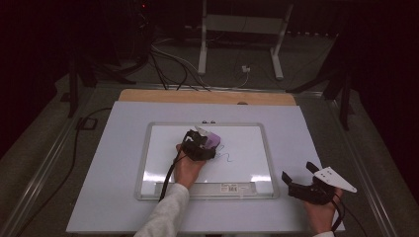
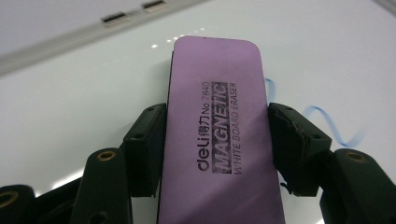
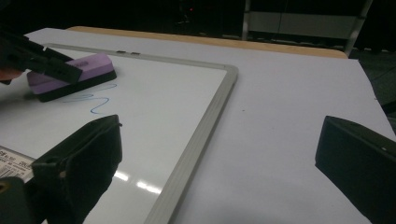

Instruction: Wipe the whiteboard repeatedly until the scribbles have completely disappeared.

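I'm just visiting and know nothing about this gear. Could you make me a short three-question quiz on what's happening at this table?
1. True or false: the left claw grips a purple eraser.
2. What colour is the squiggle on the whiteboard? A) red B) blue C) green
3. Fill in: the right claw is ____, off the board on the table.

Key: 1 true; 2 B; 3 open.

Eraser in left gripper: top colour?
Purple eraser, black print, clearest in left gripper view.
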